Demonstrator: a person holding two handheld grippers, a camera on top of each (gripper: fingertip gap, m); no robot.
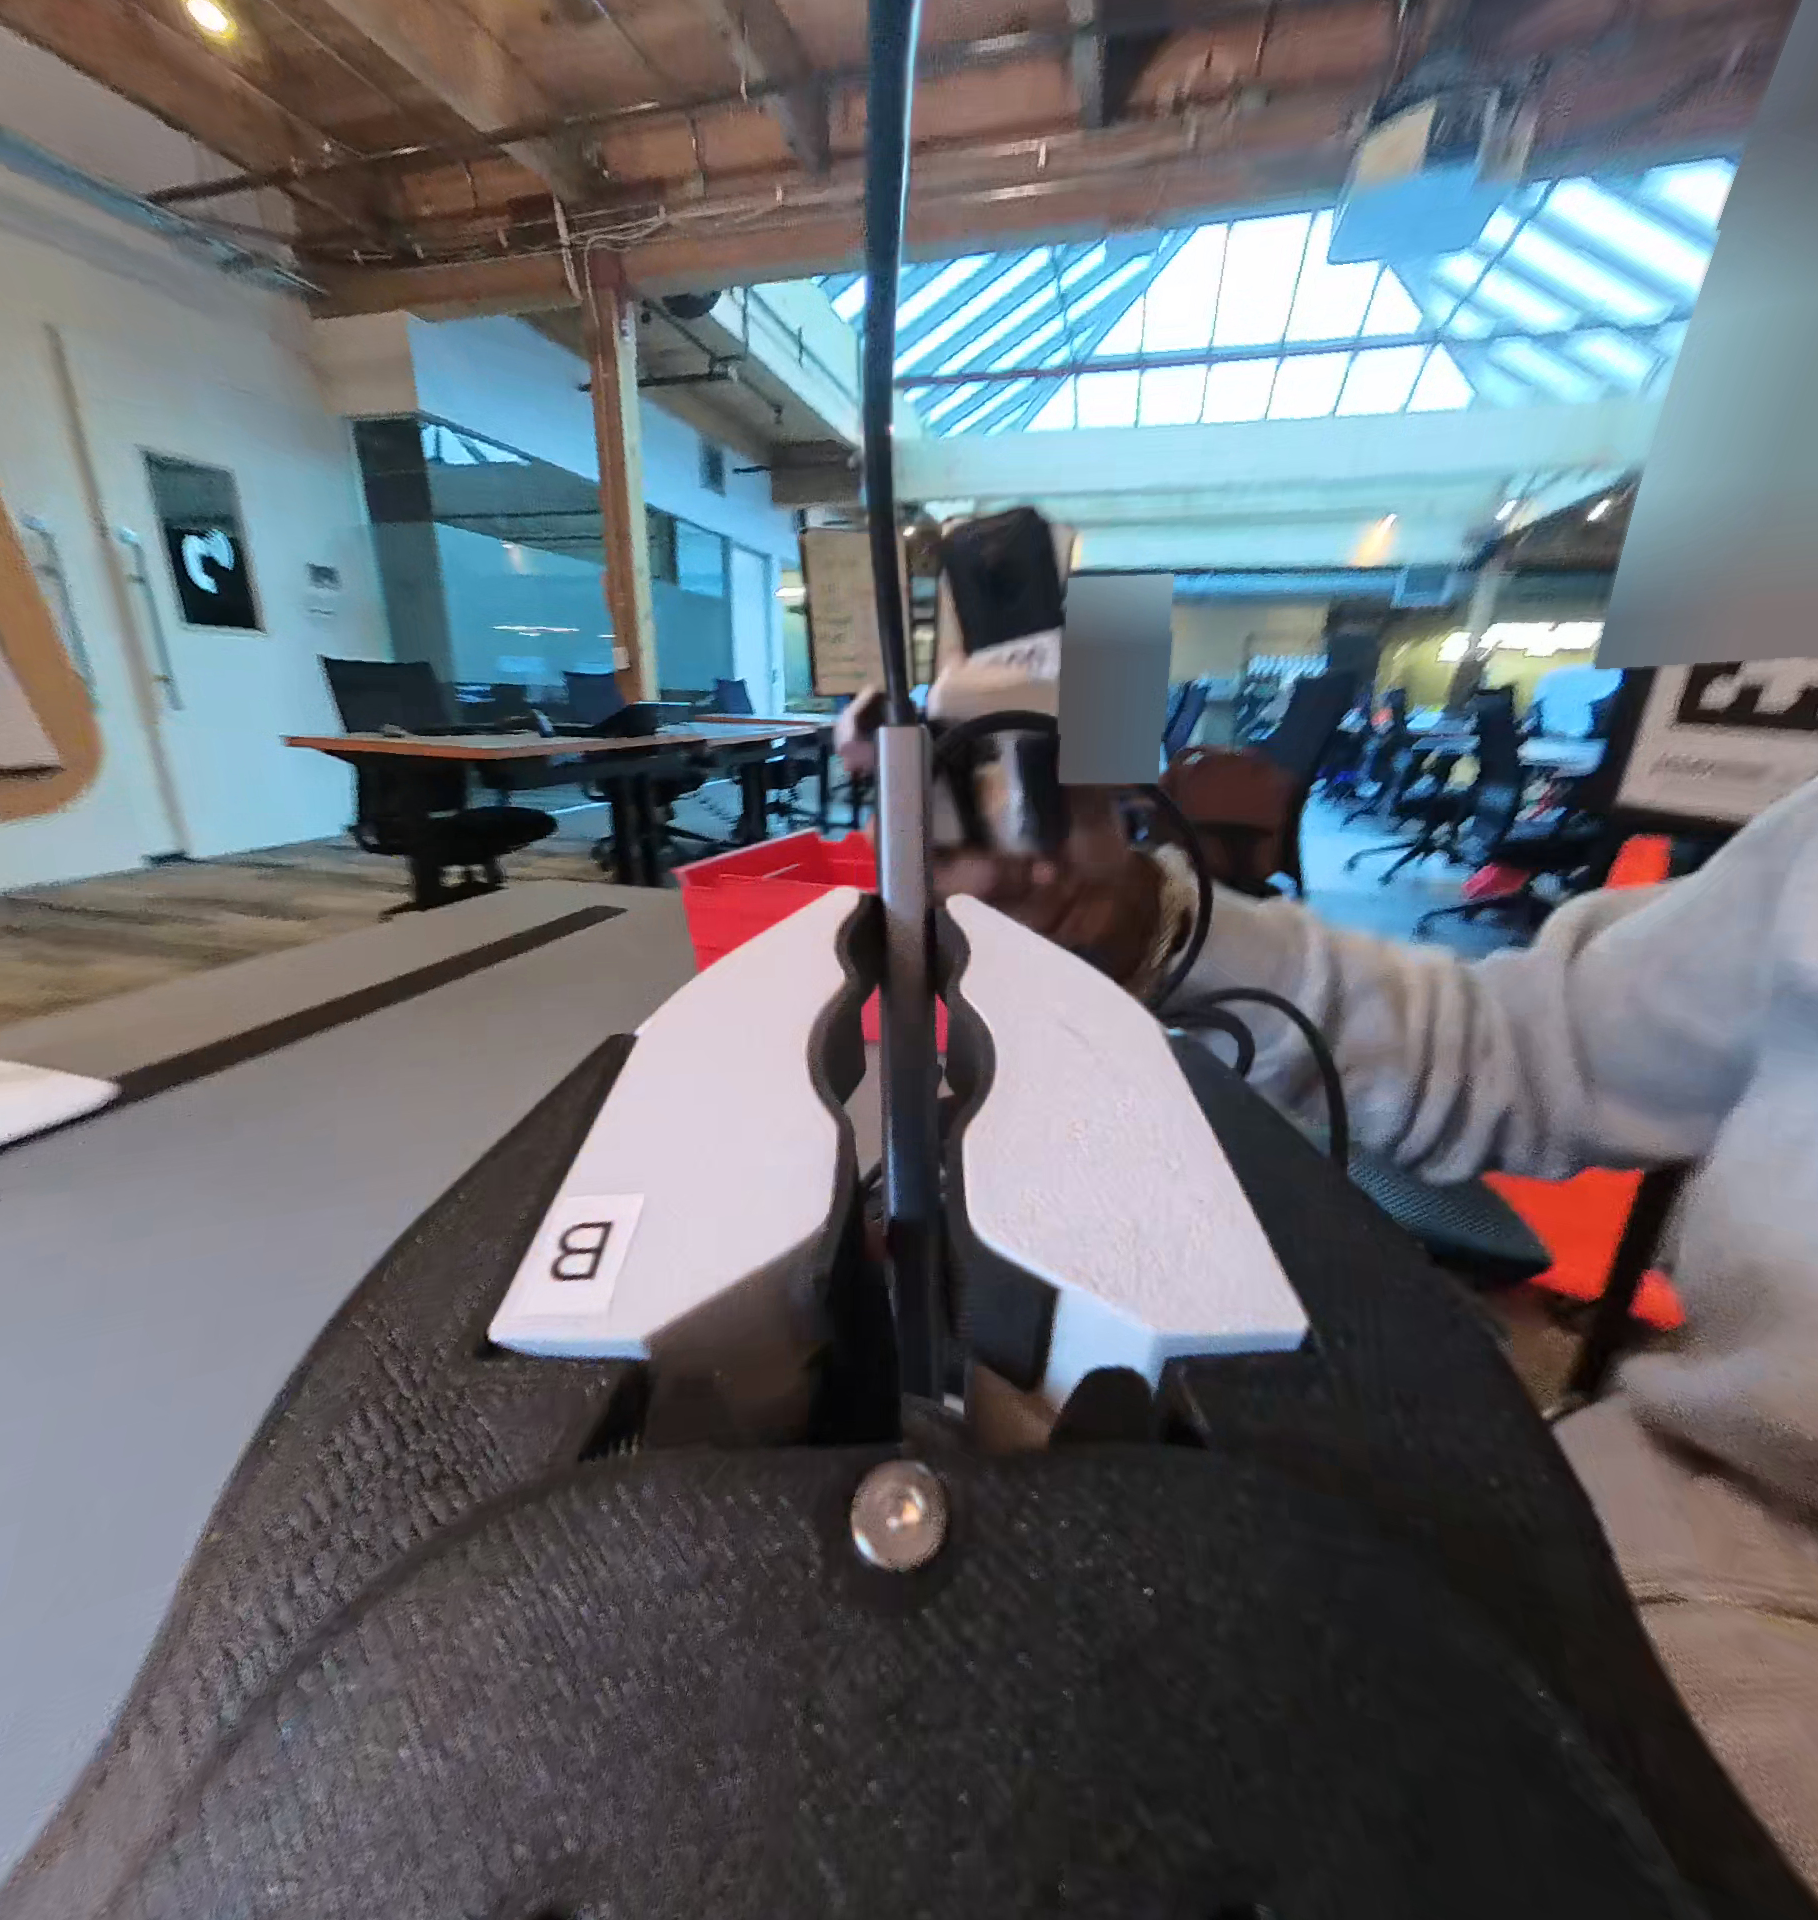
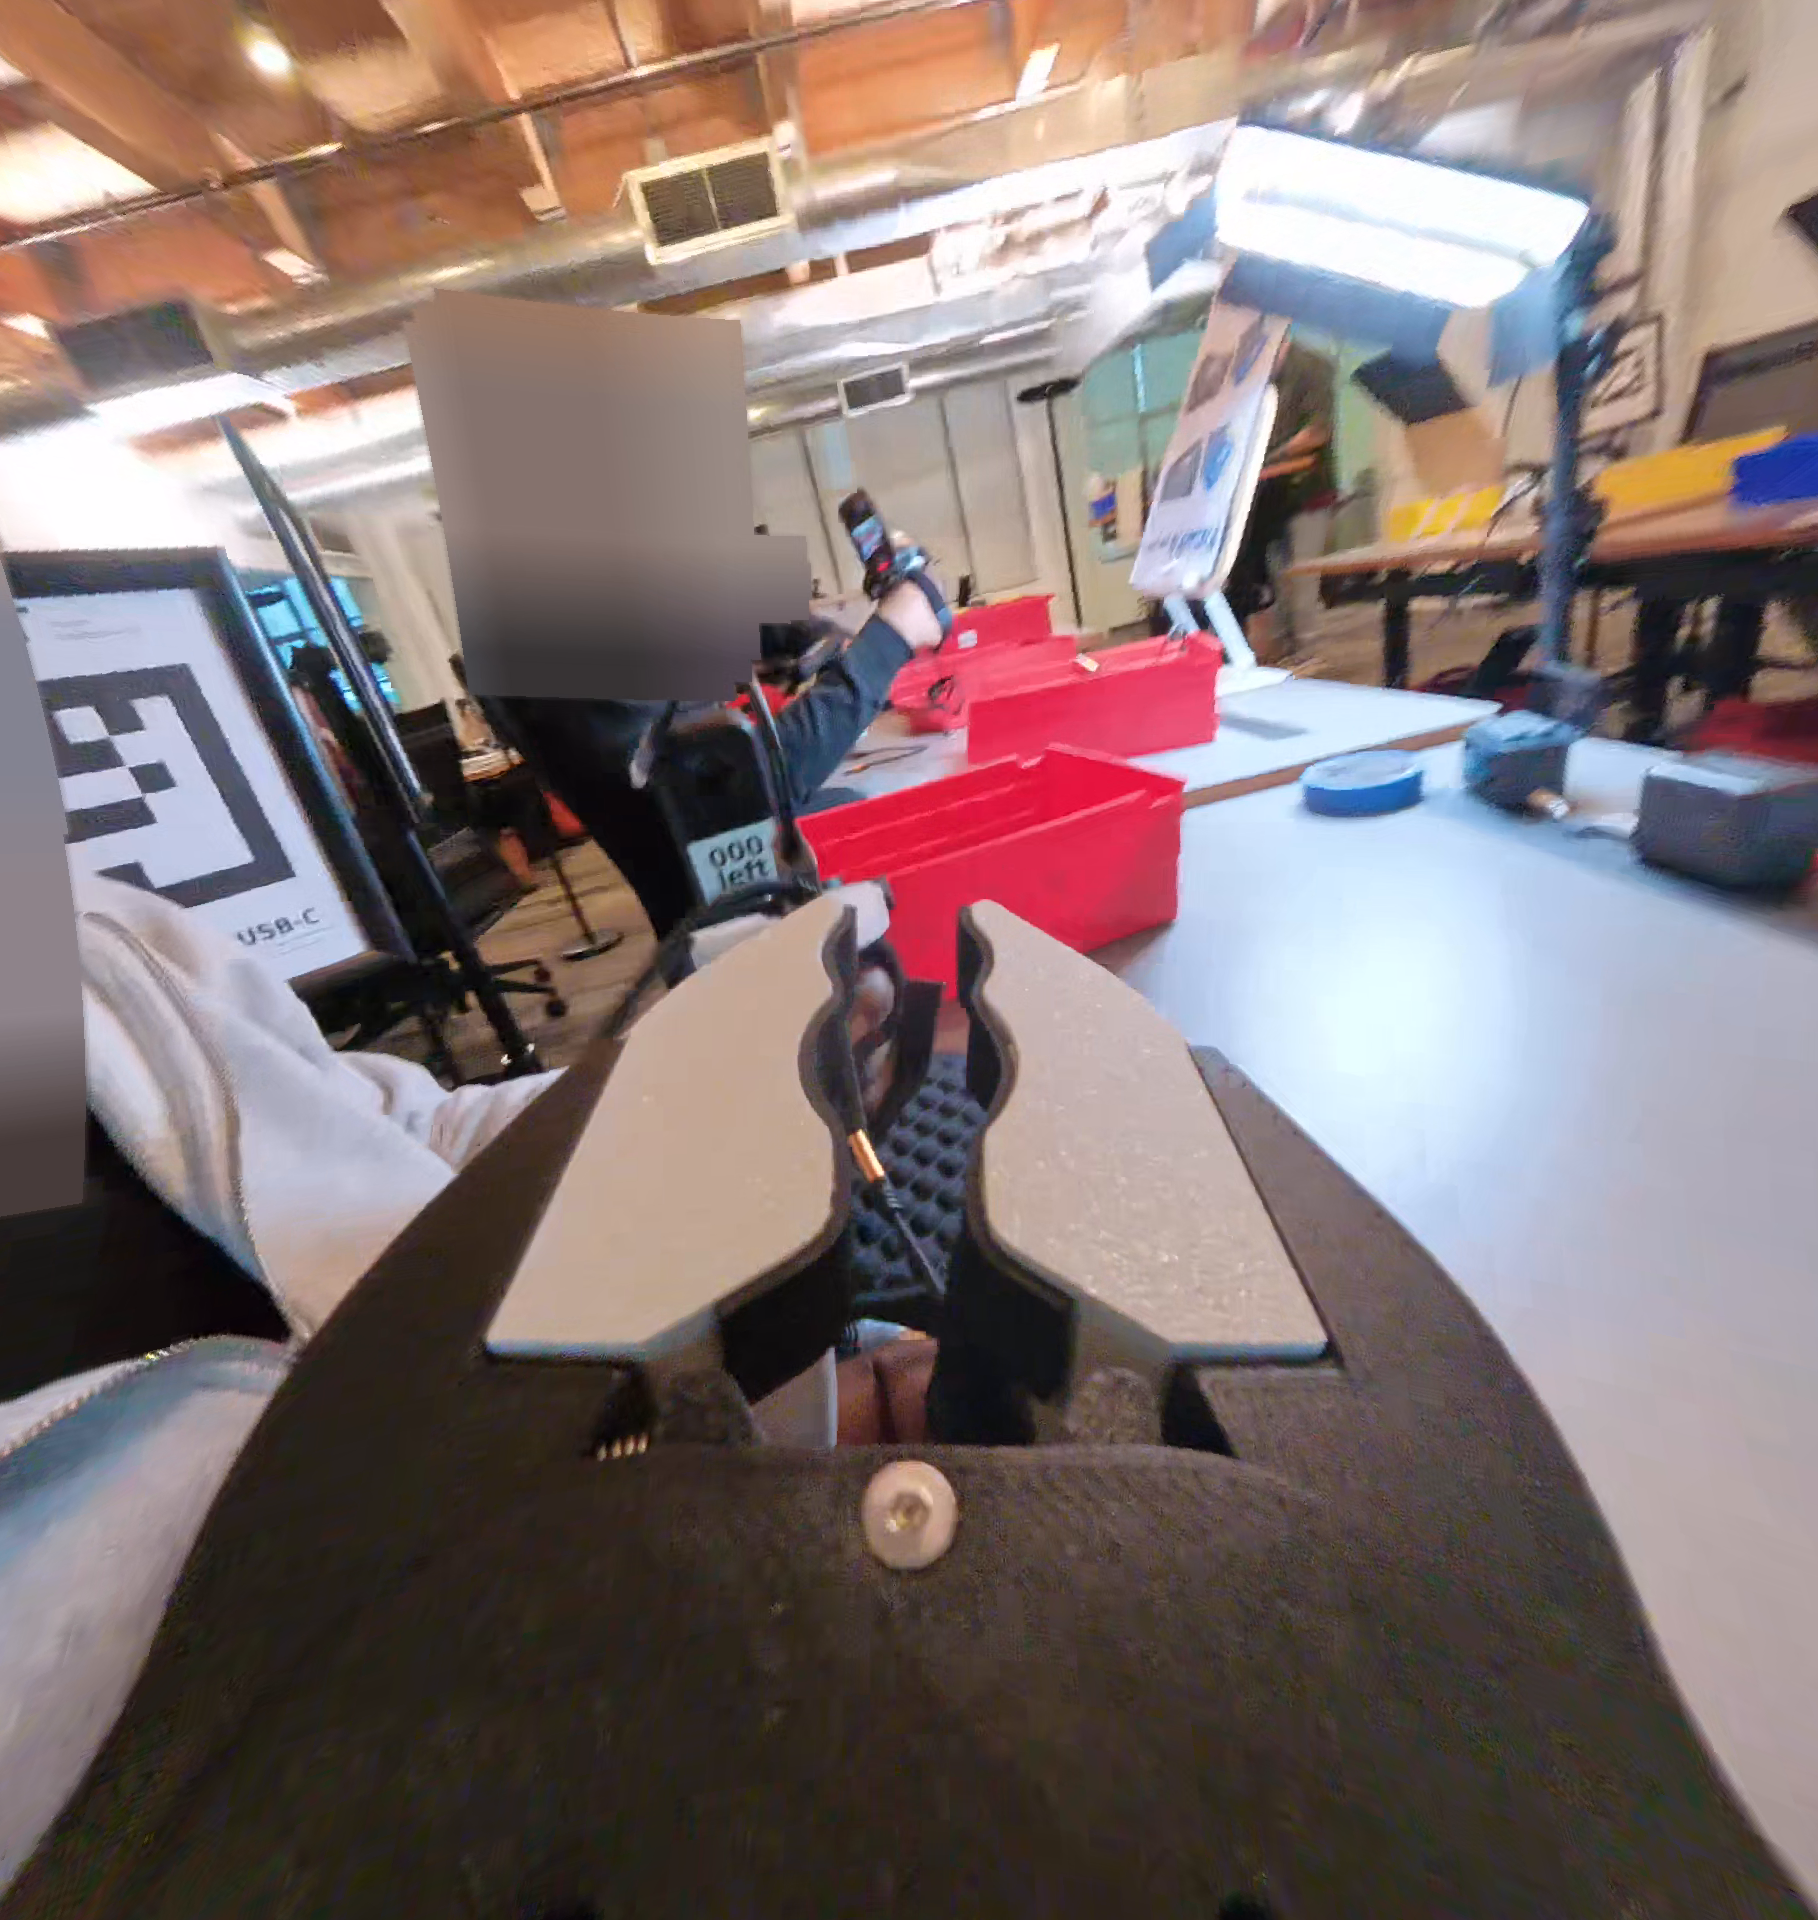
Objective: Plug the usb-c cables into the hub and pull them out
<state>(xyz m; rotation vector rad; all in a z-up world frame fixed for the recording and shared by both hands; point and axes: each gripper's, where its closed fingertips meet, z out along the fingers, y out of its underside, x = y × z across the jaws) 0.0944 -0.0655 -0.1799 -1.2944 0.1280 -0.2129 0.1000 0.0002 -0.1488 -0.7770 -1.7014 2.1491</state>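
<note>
Left gripper [image 1: 903,935] clamped on grey hub [image 1: 903,831], cable [image 1: 882,364] rising above; right gripper [image 2: 903,935] fingers apart, beside red bin [image 2: 1019,847].

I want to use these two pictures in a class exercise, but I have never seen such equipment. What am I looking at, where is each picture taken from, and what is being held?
No robot here: a person in a grey sleeve holds a handheld gripper in each hand. Each picture comes from a camera on one gripper, looking forward along its two pale fingers.

In the left view, the left gripper is shut on a slim grey hub with a black cable rising from it.

In the right view, the right gripper is open; a thin cable lies in the gap against one finger, seemingly unclamped.

On the grey table sit red bins, a blue tape roll and a grey box.
</note>
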